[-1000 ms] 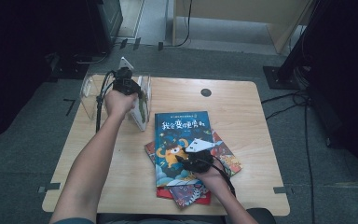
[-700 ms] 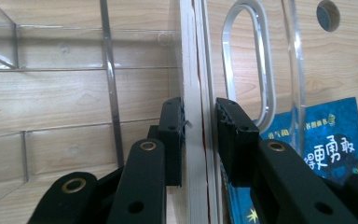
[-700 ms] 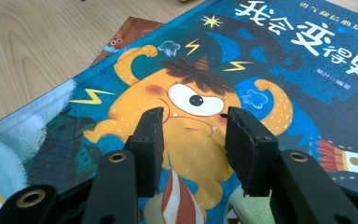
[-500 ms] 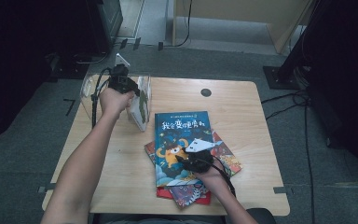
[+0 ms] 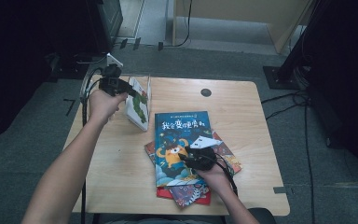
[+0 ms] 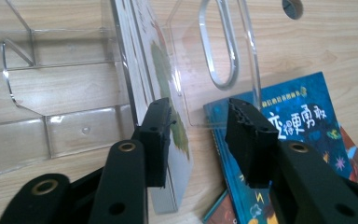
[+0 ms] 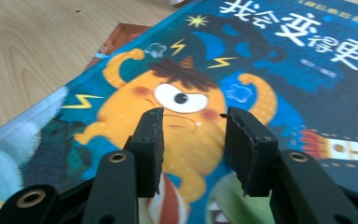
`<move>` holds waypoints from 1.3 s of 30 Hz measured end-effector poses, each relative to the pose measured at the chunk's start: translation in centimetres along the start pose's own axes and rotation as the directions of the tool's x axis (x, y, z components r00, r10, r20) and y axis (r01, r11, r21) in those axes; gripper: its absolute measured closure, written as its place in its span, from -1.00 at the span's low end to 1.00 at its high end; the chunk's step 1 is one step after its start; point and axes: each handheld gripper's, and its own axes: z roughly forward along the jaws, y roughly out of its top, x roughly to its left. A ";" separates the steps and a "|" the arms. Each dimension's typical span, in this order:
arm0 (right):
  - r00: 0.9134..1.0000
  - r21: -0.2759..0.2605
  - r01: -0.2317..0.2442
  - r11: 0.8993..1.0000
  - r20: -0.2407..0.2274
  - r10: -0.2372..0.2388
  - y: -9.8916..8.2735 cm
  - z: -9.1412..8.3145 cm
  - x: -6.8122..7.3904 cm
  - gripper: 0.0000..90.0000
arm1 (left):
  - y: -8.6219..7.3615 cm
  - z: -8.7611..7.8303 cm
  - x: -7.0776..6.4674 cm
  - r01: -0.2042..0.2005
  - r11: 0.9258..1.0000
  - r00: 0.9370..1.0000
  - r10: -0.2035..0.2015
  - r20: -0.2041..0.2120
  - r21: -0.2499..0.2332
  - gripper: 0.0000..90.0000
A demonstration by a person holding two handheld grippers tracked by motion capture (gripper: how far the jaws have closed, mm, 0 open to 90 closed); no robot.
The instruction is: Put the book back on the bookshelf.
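A clear acrylic book stand (image 5: 145,83) (image 6: 28,135) sits at the table's far left corner. A white book with a green picture (image 5: 137,106) (image 6: 156,60) leans upright in it. My left gripper (image 5: 127,88) (image 6: 198,109) hovers just before that book. Its jaws have just been opening and now stand apart, with neither pad pressing on the book. Nearer the front, a blue picture book with an orange monster (image 5: 179,133) (image 6: 303,116) (image 7: 261,46) tops a stack. My right gripper (image 5: 189,157) (image 7: 193,114) hangs open low over its cover, holding nothing.
Under the blue book lie a red book (image 5: 186,195) and an orange one (image 5: 228,161). A round black hole (image 5: 206,92) (image 6: 292,7) marks the table's far side. Cables and dark equipment (image 5: 107,18) stand on the floor beyond the table.
My left hand has drawn back and up from the stand, toward the left. Its jaws have opened off the white book, which stays in the stand. The right gripper has kept still.
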 end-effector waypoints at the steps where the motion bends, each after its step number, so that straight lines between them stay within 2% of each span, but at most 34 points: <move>1: 1.000 -0.003 0.001 1.000 0.005 -0.001 0.0 -0.1 -0.2 0.28 | -0.2 -0.2 0.0 -0.004 1.000 1.000 0.004 0.006 -0.004 0.32; 5: 1.000 -0.016 -0.015 1.000 0.022 0.016 -0.1 -0.5 -1.0 0.28 | -1.2 -0.8 -0.2 -0.033 0.999 0.999 0.033 0.016 0.002 0.25; 8: 0.999 -0.025 -0.031 0.999 0.033 0.031 -0.1 -0.8 -1.6 0.28 | -2.1 -1.2 -0.2 -0.041 0.999 0.998 0.041 0.042 -0.003 0.22; 13: 0.997 -0.040 -0.044 0.998 0.055 0.046 -0.2 -1.5 -2.8 0.29 | -4.5 -1.7 -0.2 -0.061 0.998 0.995 0.062 0.082 -0.017 0.18; 14: 0.997 -0.044 -0.051 0.998 0.059 0.053 -0.2 -1.6 -3.0 0.30 | -4.9 -1.7 -0.1 -0.053 0.998 0.995 0.055 0.088 -0.026 0.17; 24: 0.986 -0.083 -0.112 0.990 0.112 0.121 -1.0 -3.2 -5.4 0.35 | -8.6 -1.4 0.5 -0.076 0.996 0.988 0.082 0.130 -0.047 0.13; 29: 0.978 -0.094 -0.140 0.986 0.140 0.152 -1.5 -3.9 -6.6 0.38 | -10.1 -0.8 0.4 -0.096 0.994 0.985 0.103 0.138 -0.056 0.16; 35: 0.975 -0.095 -0.137 0.986 0.165 0.151 -1.8 -4.2 -7.2 0.40 | -11.9 0.6 0.5 -0.140 0.988 0.979 0.147 0.142 -0.059 0.28; 39: 0.969 -0.093 -0.150 0.984 0.183 0.165 -2.0 -4.0 -7.7 0.43 | -12.9 1.8 0.8 -0.144 0.988 0.973 0.152 0.175 -0.055 0.35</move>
